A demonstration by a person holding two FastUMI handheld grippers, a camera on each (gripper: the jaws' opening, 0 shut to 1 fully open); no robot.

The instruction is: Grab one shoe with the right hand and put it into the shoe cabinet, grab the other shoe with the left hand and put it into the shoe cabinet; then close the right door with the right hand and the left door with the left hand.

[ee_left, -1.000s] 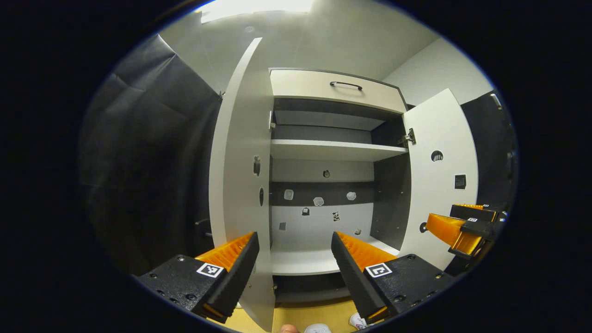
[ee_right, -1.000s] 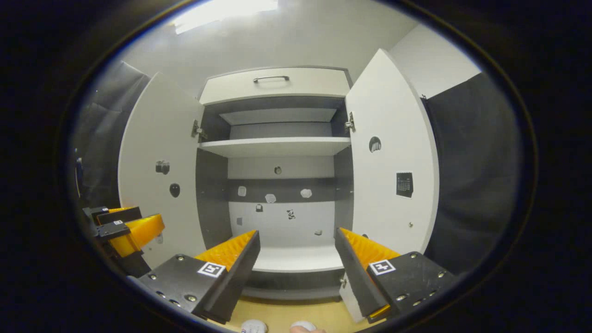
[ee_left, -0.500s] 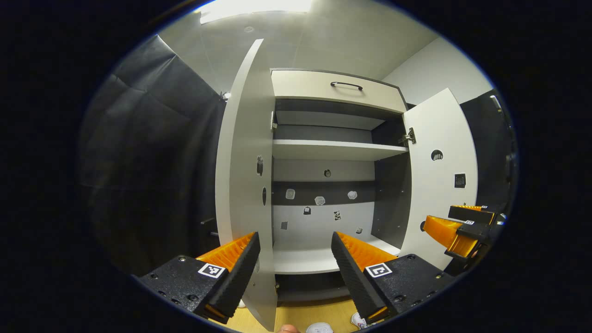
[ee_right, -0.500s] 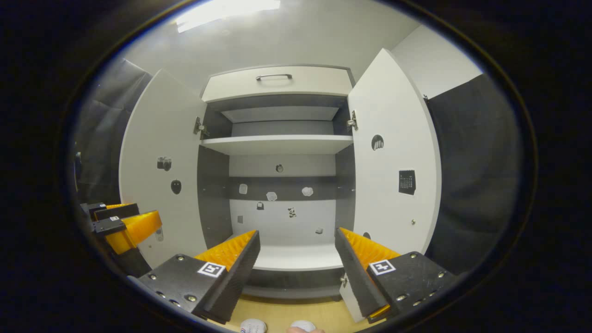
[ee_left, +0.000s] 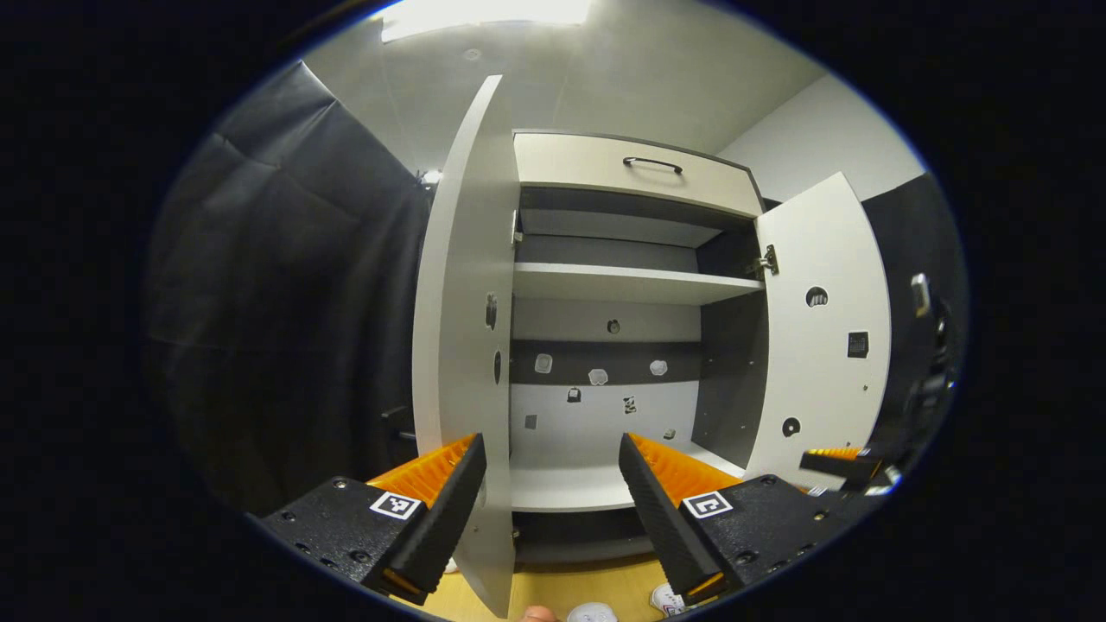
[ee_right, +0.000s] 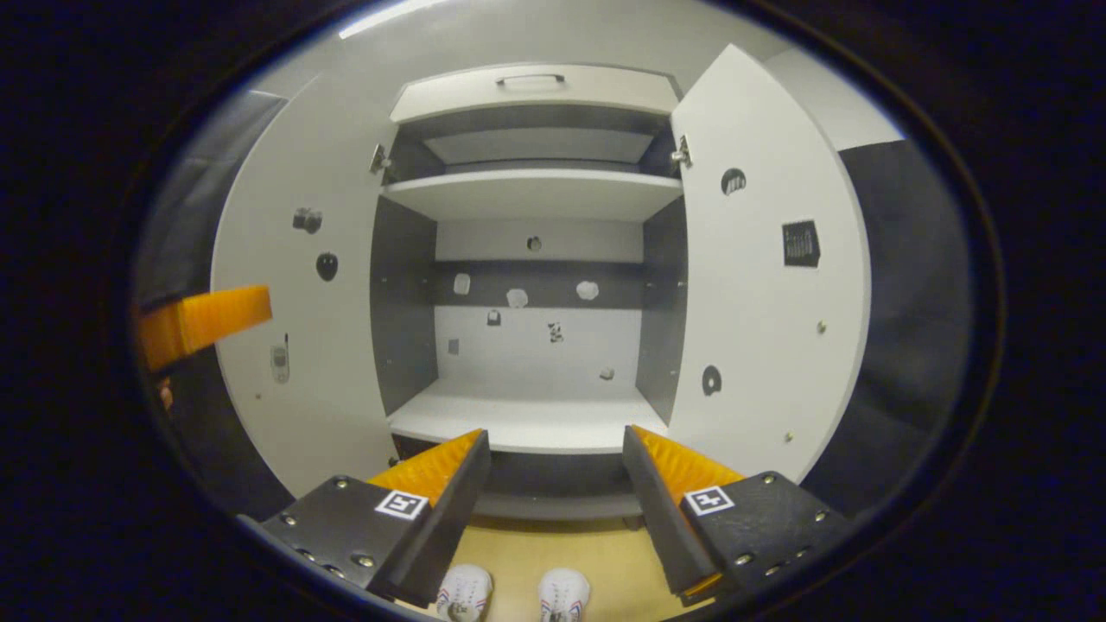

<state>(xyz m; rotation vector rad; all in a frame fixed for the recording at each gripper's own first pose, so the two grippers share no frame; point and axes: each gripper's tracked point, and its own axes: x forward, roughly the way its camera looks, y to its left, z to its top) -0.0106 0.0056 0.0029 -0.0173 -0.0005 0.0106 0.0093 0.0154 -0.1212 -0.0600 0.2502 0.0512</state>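
The shoe cabinet (ee_right: 536, 194) stands ahead with both doors swung wide and its lower shelf (ee_right: 527, 423) bare. Two white shoes lie side by side on the wooden floor below it, one (ee_right: 464, 594) left of the other (ee_right: 563, 594). My right gripper (ee_right: 556, 434) hangs open above them, apart from both. In the left gripper view, my left gripper (ee_left: 550, 441) is open in front of the cabinet (ee_left: 622, 285), beside the left door (ee_left: 467, 345). Shoe tips (ee_left: 593, 613) peek out at the bottom. The right gripper (ee_left: 842, 462) sits low on the right.
The right door (ee_right: 760, 285) and left door (ee_right: 294, 345) flank the opening. A drawer with a dark handle (ee_right: 530, 79) tops the cabinet. Black cloth hangs on both sides. My left gripper (ee_right: 203, 318) juts in beside the left door.
My right gripper has dipped and tilted down, so the shoes show more fully. In the left gripper view it has sunk lower. The left gripper has barely shifted.
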